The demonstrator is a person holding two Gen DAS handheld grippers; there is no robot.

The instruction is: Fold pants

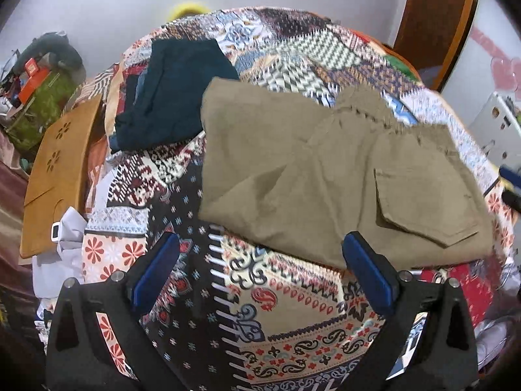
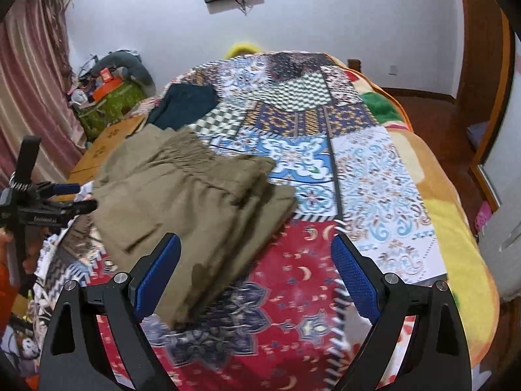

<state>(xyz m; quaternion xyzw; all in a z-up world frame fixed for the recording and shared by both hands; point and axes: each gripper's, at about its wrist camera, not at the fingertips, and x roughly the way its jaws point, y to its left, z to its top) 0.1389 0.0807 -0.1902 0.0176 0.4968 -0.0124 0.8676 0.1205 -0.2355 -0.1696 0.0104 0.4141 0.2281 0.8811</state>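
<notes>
Khaki pants (image 1: 325,169) lie folded in a flat bundle on the patterned bedspread (image 1: 260,309), back pocket up. My left gripper (image 1: 260,251) is open and empty, just short of the bundle's near edge. In the right wrist view the pants (image 2: 195,202) lie left of centre with the elastic waistband on top. My right gripper (image 2: 255,251) is open and empty, its left finger over the bundle's near corner. The left gripper (image 2: 65,198) shows at the far left, beside the pants.
A folded dark teal garment (image 1: 176,94) lies behind the khaki pants. A wooden board (image 1: 58,176) leans at the bed's left edge. A cluttered green box (image 2: 107,104) stands by the wall. The bed's right edge (image 2: 456,228) drops to a wooden floor.
</notes>
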